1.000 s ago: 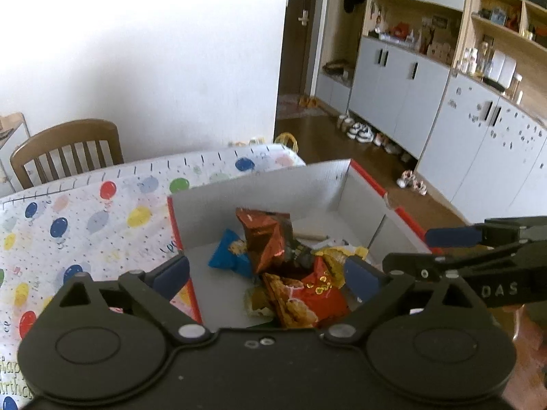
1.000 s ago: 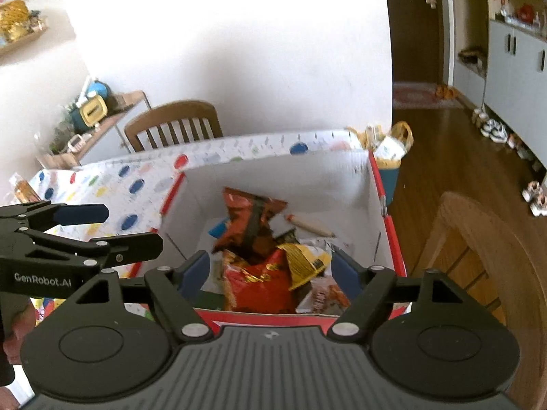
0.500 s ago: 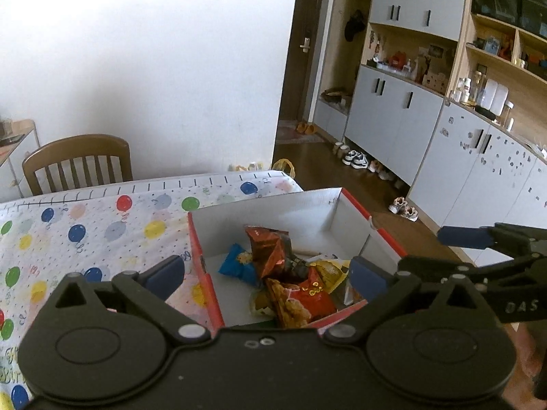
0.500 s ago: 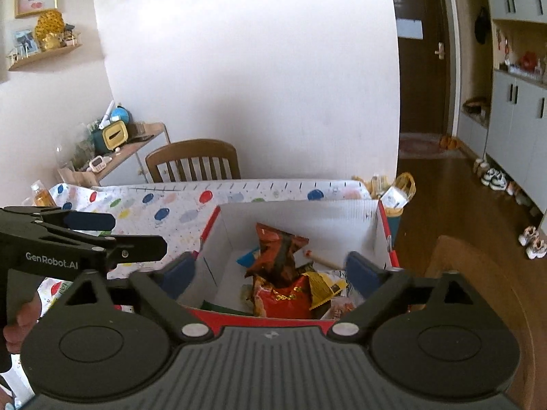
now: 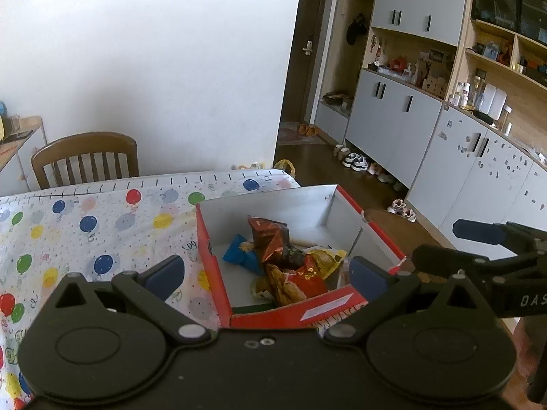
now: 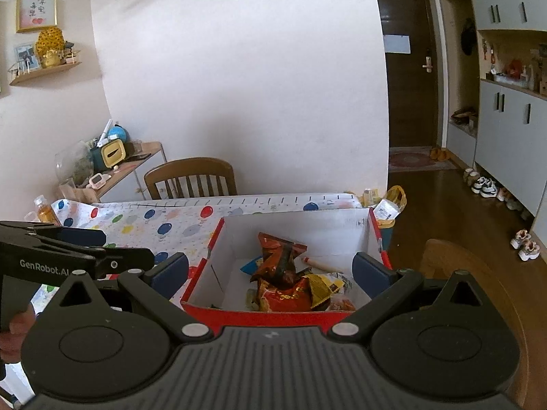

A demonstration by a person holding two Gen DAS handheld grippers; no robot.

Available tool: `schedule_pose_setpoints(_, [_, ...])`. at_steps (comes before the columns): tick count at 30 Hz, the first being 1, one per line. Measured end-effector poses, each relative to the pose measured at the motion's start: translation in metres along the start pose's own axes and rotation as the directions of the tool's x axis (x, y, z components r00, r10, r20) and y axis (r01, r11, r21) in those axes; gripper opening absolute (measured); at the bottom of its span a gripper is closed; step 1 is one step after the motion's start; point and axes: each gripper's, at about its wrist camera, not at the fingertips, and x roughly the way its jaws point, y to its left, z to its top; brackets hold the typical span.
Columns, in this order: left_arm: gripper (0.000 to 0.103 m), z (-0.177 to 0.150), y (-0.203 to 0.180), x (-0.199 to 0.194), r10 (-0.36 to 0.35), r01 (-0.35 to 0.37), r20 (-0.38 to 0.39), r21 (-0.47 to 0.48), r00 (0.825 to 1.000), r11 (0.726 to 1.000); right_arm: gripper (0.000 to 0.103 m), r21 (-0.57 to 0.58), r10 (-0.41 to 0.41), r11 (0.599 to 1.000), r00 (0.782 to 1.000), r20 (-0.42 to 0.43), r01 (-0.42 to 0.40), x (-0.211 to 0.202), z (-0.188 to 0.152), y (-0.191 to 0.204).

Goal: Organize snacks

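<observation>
- The left gripper (image 5: pixel 266 273) has its blue-padded fingers (image 5: pixel 164 271) spread wide and holds nothing; it hangs above the near-left corner of the box.
- The right gripper (image 6: pixel 270 270) is likewise spread, its blue pads (image 6: pixel 371 268) bracketing the box's width from above, with nothing between them.
- Below both sits the red-and-white cardboard box (image 6: pixel 290 220), open-topped, on the balloon-print tablecloth (image 5: pixel 102 218) near the table's right end.
- Inside the box lies a loose heap of snack packets: a crumpled brown-orange foil bag (image 6: pixel 278 254) standing tallest, a red chip bag (image 6: pixel 285 295) under it, a yellow packet (image 6: pixel 324 285) to the right, a small blue packet (image 5: pixel 239 254) to the left, and a thin wooden-looking stick (image 6: pixel 323 266) toward the back.
- Judging from how everything lies, the snacks are gathered in the box, so the task looks close to done (or between picks).
- If another pick follows, the tall foil bag is the easiest: come straight down, pinch its upper crimp rather than its puffed body, and lift slowly so the packets beneath do not drag along.
- Keep the two grippers apart; they hang close, side by side, over the near wall.
- A wooden slat-back chair (image 5: pixel 85 157) stands beyond the table.
</observation>
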Motion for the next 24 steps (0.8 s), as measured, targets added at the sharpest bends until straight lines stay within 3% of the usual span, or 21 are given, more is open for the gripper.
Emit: schedule_pose_setpoints(24, [0.102,0.001,-0.002,-0.012,0.008,-0.008,0.009,-0.007,1.000,1.000,0.103,0.006,0.004,1.000,1.000,0.013,-0.004,-0.008,-0.001,0.007])
